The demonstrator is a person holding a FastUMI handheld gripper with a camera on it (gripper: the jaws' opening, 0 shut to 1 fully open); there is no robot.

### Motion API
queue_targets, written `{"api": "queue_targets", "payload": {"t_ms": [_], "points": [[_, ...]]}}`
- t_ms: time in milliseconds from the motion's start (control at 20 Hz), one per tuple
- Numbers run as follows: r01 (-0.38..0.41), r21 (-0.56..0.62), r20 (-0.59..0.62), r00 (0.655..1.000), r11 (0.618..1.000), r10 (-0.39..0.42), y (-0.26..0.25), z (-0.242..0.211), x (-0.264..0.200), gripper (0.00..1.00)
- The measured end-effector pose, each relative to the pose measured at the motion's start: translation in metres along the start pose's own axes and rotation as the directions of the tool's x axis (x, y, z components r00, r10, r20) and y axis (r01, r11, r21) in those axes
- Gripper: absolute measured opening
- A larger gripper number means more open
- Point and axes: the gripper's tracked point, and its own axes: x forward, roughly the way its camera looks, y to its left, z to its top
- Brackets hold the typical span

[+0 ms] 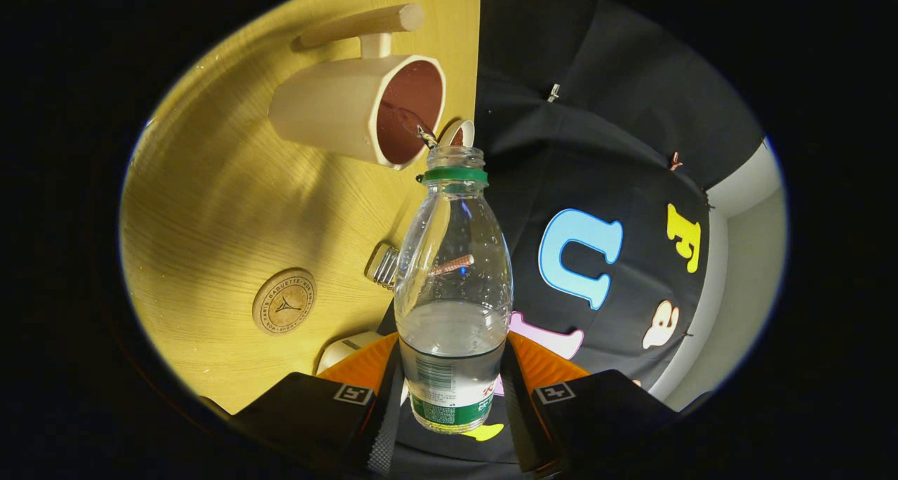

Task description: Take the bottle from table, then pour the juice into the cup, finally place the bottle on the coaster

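Note:
My gripper (452, 396) is shut on a clear plastic bottle (452, 276) with a green neck ring and a green label; both fingers (384, 403) press on its lower body. The bottle is uncapped, and clear liquid lies in its lower part near the fingers. Its mouth sits right at the rim of a cream cup (365, 108) with a wooden handle and a reddish-brown inside. A thin trickle (421, 132) runs between the mouth and the cup's opening. A round wooden coaster (284, 301) lies on the yellow wooden table (210, 206), beside the bottle and closer to the fingers than the cup.
A small ribbed metallic object (384, 266) lies on the table just behind the bottle's body. A white object (347, 347) peeks out beside the left finger. The table's edge (478, 59) runs past the cup, with the black booth wall (617, 115) beyond it.

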Motion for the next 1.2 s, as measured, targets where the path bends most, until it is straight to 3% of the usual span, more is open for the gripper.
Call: {"api": "queue_targets", "payload": {"t_ms": [1200], "points": [[0.072, -0.240, 0.063, 0.996, 0.968, -0.059, -0.0068, -0.0001, 0.0060, 0.68]]}}
